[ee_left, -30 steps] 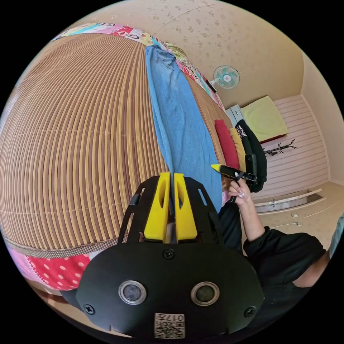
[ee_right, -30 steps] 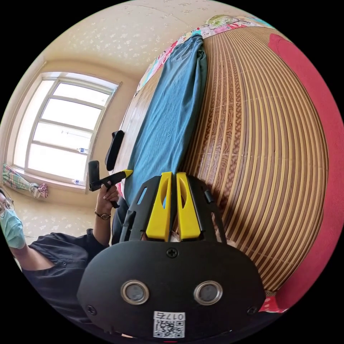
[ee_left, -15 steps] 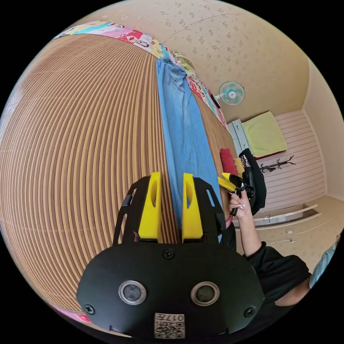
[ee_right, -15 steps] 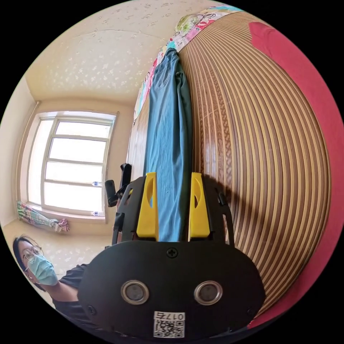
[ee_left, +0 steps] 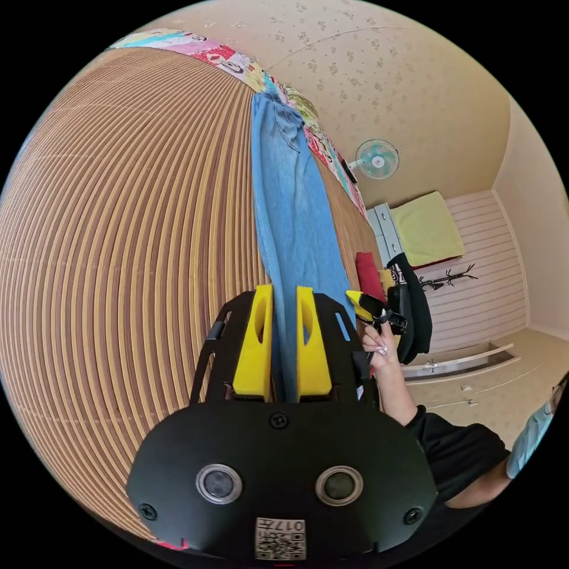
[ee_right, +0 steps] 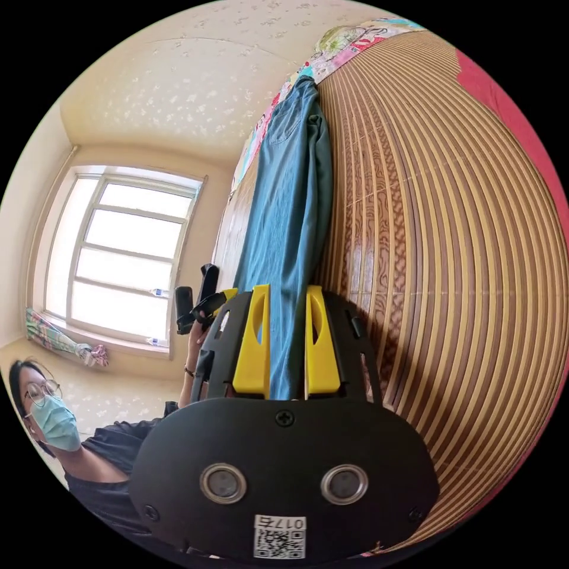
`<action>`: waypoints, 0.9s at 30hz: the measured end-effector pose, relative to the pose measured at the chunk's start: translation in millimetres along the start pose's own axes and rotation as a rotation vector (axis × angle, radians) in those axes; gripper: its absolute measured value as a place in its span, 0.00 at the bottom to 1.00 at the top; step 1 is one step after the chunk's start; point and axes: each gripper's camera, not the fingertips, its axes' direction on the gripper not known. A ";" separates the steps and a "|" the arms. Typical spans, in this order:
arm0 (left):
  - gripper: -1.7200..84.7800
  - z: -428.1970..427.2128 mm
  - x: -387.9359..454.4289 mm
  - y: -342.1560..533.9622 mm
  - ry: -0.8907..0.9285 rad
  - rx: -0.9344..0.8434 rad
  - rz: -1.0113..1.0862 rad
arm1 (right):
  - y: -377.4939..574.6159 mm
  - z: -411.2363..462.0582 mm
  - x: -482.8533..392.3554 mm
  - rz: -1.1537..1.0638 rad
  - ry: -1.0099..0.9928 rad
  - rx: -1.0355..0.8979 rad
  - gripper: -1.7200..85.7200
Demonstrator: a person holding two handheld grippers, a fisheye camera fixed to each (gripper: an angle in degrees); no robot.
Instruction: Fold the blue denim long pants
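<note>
Striped bamboo mat (ee_left: 130,237) covers the bed, and the pants (ee_left: 293,213) lie on it as one long strip running straight away from both tools toward a patterned sheet (ee_left: 195,50) at the far edge.

Our left hand-held gripper (ee_left: 284,347) has its jaws narrowly apart, with the near edge of the pants passing between them; we cannot tell if they press the cloth. Our right hand-held gripper (ee_right: 287,344) stands a little wider, with denim (ee_right: 290,225) also between its jaws and not visibly pinched. From the left view, the right tool (ee_left: 370,305) sits just to the right, at the strip's other edge, near a red garment (ee_left: 368,275).

We judge the cuff grab is under way. If one side closes on a single layer, or both grip unevenly, lifting could skew the strip and spoil the fold. Denim is heavy, so a shallow bite could slip.
</note>
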 end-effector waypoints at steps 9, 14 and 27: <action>0.02 11.7 -46.7 -8.8 0.274 -0.071 -0.092 | -6.3 -11.6 1.7 0.026 -0.096 -0.074 0.07; 0.02 1.1 -54.6 21.8 0.453 -0.026 -0.068 | 23.9 -42.8 1.2 -0.011 -0.274 -0.030 0.05; 0.01 -60.5 65.9 118.5 0.577 0.040 0.176 | 137.1 -117.0 -130.5 -0.322 -0.395 -0.007 0.03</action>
